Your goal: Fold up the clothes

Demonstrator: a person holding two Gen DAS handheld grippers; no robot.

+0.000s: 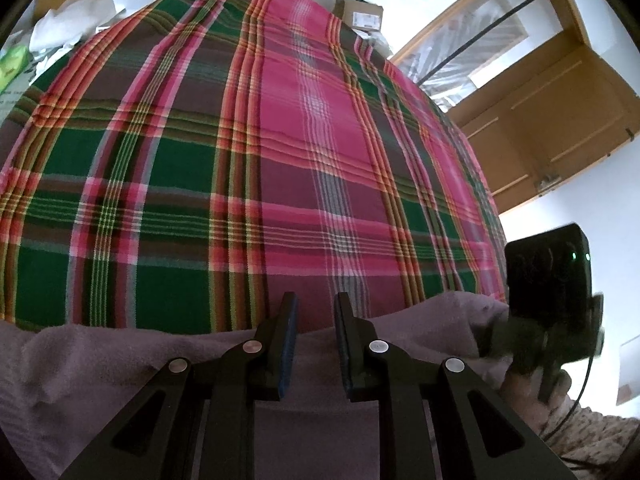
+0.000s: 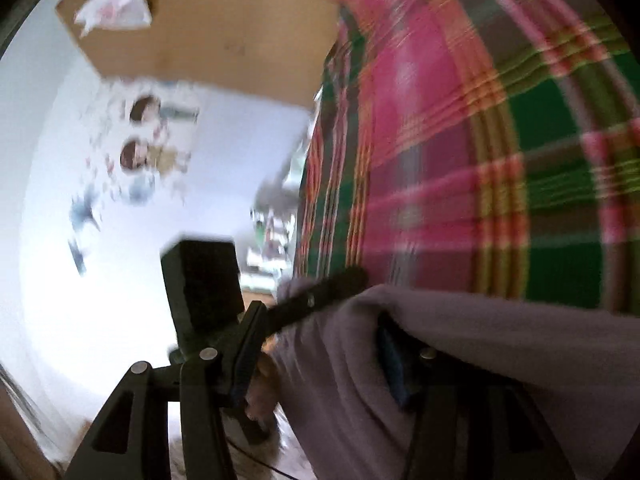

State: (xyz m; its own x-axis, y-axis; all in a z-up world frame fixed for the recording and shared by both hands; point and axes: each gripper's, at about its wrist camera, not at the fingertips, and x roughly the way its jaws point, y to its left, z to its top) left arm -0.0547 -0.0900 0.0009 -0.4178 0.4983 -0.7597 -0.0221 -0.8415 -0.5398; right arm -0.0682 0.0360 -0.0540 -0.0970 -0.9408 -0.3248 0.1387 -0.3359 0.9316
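While the left gripper (image 1: 316, 308) hovered over the near edge of a mauve garment (image 1: 120, 360), its blue-padded fingers (image 1: 289, 344) stood parted with nothing between them, the cloth lying beneath and behind the tips. Ahead of those tips a plaid bedspread (image 1: 256, 152) in pink, green and red ran flat and unobstructed to its far edge, where cardboard boxes (image 1: 360, 12) and white bags (image 1: 72, 24) crowded the border. Off to its right, the right gripper (image 1: 548, 300) sat at the garment's corner, blurred, with a wooden door (image 1: 540, 120) beyond it. From the right wrist view, the right gripper (image 2: 316, 344) had the mauve garment (image 2: 460, 360) draped over its right finger and bunched between both; whether it was clamped could not be told through the blur. To its left lay open white floor (image 2: 100, 280).
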